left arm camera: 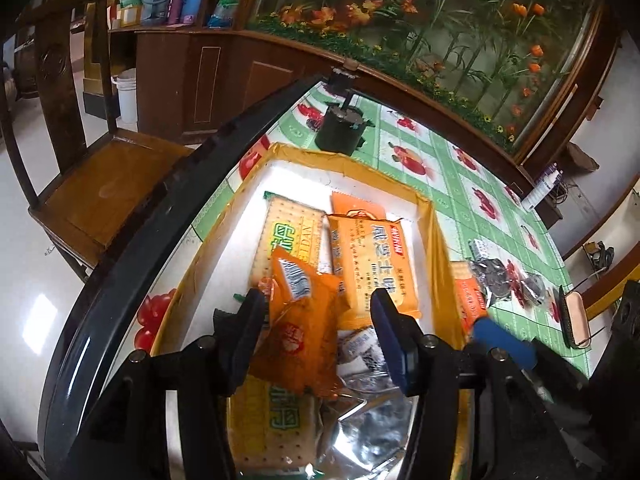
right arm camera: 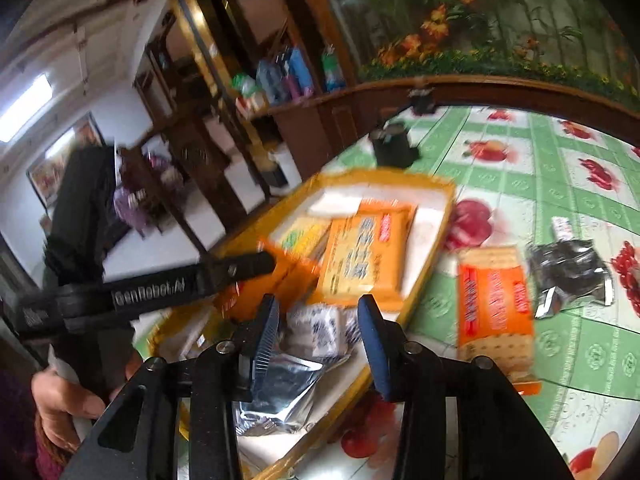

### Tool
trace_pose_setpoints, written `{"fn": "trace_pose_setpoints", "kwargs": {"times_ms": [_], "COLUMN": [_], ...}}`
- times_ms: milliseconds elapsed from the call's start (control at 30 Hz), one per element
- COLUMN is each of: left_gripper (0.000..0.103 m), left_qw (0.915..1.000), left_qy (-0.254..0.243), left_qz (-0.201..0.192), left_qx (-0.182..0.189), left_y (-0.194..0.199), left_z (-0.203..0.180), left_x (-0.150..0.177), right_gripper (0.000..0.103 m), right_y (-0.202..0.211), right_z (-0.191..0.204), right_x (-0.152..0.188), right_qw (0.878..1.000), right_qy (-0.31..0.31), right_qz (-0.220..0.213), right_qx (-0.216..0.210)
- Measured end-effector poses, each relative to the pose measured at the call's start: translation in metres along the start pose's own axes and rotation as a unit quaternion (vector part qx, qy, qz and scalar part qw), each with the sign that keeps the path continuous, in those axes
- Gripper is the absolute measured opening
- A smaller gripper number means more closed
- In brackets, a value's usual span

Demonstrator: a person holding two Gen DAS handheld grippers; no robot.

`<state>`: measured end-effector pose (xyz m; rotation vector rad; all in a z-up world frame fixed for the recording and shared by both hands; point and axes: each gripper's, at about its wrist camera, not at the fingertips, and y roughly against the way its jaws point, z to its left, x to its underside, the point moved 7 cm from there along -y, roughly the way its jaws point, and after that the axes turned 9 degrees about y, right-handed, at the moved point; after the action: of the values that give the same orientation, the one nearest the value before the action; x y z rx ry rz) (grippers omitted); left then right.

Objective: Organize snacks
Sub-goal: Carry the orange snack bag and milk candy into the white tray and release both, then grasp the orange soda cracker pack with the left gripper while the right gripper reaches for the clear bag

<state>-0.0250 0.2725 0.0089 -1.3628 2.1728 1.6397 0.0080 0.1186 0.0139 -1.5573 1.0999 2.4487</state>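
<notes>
A white box with yellow taped rim holds several snack packets. My left gripper is open over the box, with an orange packet lying between its fingers on the pile. Orange cracker packs, a yellow-green cracker pack and silver packets lie inside. My right gripper is open above the box's near end. On the tablecloth to the right lie an orange cracker pack and silver packets.
The round table has a dark rim and a green fruit-pattern cloth. A black pot stands beyond the box. A wooden chair stands left of the table. A small tray lies at right.
</notes>
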Motion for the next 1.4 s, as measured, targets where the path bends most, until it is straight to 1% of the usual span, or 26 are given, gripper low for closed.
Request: {"fn": "trace_pose_setpoints", "kwargs": {"times_ms": [67, 167, 267, 367, 467, 567, 667, 767, 800, 833, 867, 933, 1067, 1100, 1133, 1167, 1267, 1333, 1367, 1400], "left_gripper": [0.061, 0.062, 0.062, 0.062, 0.062, 0.062, 0.063, 0.063, 0.065, 0.07, 0.077, 0.086, 0.086, 0.086, 0.086, 0.087, 0.087, 0.085, 0.077, 0.073], "left_qw": [1.0, 0.9998, 0.9995, 0.9989, 0.9965, 0.9926, 0.9876, 0.9842, 0.9843, 0.985, 0.9845, 0.9831, 0.9826, 0.9813, 0.9804, 0.9795, 0.9783, 0.9794, 0.9795, 0.9783], "left_qy": [-0.003, -0.014, -0.025, -0.04, -0.062, -0.089, -0.121, -0.146, -0.149, -0.153, -0.158, -0.162, -0.149, -0.149, -0.144, -0.146, -0.154, -0.161, -0.164, -0.169], "left_qz": [-0.005, -0.011, -0.011, 0.0, 0.026, 0.055, 0.077, 0.094, 0.092, 0.077, 0.065, 0.064, 0.065, 0.059, 0.059, 0.048, 0.039, 0.024, 0.016, 0.004], "left_qx": [0.004, 0.008, 0.014, 0.026, 0.049, 0.062, 0.065, 0.034, 0.021, -0.015, -0.041, -0.056, -0.089, -0.107, -0.121, -0.131, -0.132, -0.12, -0.117, -0.119], "left_y": [0.006, 0.012, 0.014, 0.011, 0.002, -0.011, -0.024, -0.045, -0.05, -0.055, -0.058, -0.067, -0.083, -0.088, -0.095, -0.098, -0.107, -0.112, -0.112, -0.11], "left_z": [-0.005, -0.017, -0.031, -0.052, -0.086, -0.122, -0.153, -0.176, -0.178, -0.179, -0.181, -0.184, -0.178, -0.176, -0.172, -0.172, -0.177, -0.182, -0.184, -0.184], "left_x": [0.0, 0.001, 0.005, 0.014, 0.028, 0.043, 0.061, 0.08, 0.082, 0.085, 0.088, 0.093, 0.091, 0.089, 0.086, 0.082, 0.078, 0.076, 0.075, 0.077], "right_gripper": [0.045, 0.045, 0.045, 0.045, 0.045, 0.045, 0.045, 0.045, 0.046, 0.047, 0.05, 0.05, 0.051, 0.051, 0.051, 0.051, 0.051, 0.051, 0.052, 0.052], "right_y": [0.016, 0.039, 0.062, 0.084, 0.102, 0.112, 0.117, 0.123, 0.124, 0.125, 0.126, 0.127, 0.13, 0.131, 0.134, 0.139, 0.148, 0.156, 0.158, 0.161], "right_z": [-0.017, -0.052, -0.099, -0.146, -0.181, -0.195, -0.198, -0.197, -0.197, -0.197, -0.199, -0.198, -0.196, -0.196, -0.197, -0.2, -0.212, -0.224, -0.229, -0.237], "right_x": [-0.007, -0.009, -0.004, 0.009, 0.018, 0.021, 0.022, 0.02, 0.019, 0.02, 0.021, 0.021, 0.018, 0.018, 0.017, 0.017, 0.019, 0.023, 0.025, 0.029], "right_qw": [1.0, 0.998, 0.994, 0.984, 0.968, 0.961, 0.957, 0.956, 0.956, 0.955, 0.955, 0.954, 0.954, 0.954, 0.953, 0.952, 0.948, 0.941, 0.938, 0.934], "right_qy": [-0.016, -0.04, -0.076, -0.144, -0.221, -0.246, -0.258, -0.259, -0.26, -0.261, -0.263, -0.266, -0.264, -0.263, -0.262, -0.263, -0.266, -0.279, -0.284, -0.292], "right_qz": [-0.022, -0.041, -0.056, -0.08, -0.099, -0.101, -0.107, -0.113, -0.116, -0.118, -0.12, -0.124, -0.129, -0.131, -0.135, -0.139, -0.144, -0.148, -0.148, -0.146], "right_qx": [0.008, 0.024, 0.056, 0.073, 0.065, 0.08, 0.077, 0.078, 0.075, 0.073, 0.072, 0.066, 0.058, 0.058, 0.063, 0.073, 0.103, 0.125, 0.131, 0.143]}}
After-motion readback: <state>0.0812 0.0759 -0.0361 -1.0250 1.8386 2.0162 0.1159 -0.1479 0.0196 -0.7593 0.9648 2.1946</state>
